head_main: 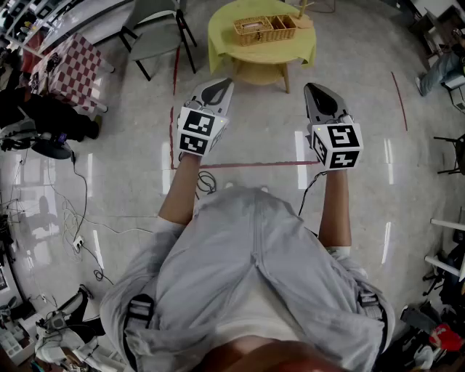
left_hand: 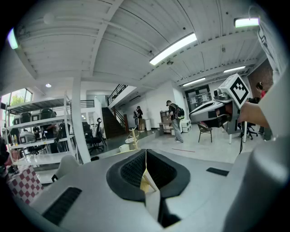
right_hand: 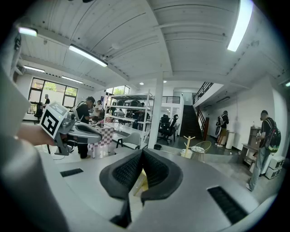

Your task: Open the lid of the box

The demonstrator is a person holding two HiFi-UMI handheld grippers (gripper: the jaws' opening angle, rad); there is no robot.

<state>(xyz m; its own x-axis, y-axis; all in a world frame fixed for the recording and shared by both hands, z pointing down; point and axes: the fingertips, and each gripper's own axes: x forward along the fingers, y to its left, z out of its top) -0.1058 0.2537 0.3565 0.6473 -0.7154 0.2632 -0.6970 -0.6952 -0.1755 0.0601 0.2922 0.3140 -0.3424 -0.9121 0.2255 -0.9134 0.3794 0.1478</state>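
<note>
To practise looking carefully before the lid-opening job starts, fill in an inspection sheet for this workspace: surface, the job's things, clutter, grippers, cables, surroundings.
Surface: round yellow table, ahead of the person, beyond both grippers.
Job's things: wicker box on the table; lid state cannot be told from here.
Clutter: small wooden stand beside the box.
Grippers: left gripper jaws together, empty; right gripper the same; both in the air.
Cables: coiled cable on the floor; black lead below the right gripper.
Surroundings: grey chair, checkered table, red floor tape.
</note>
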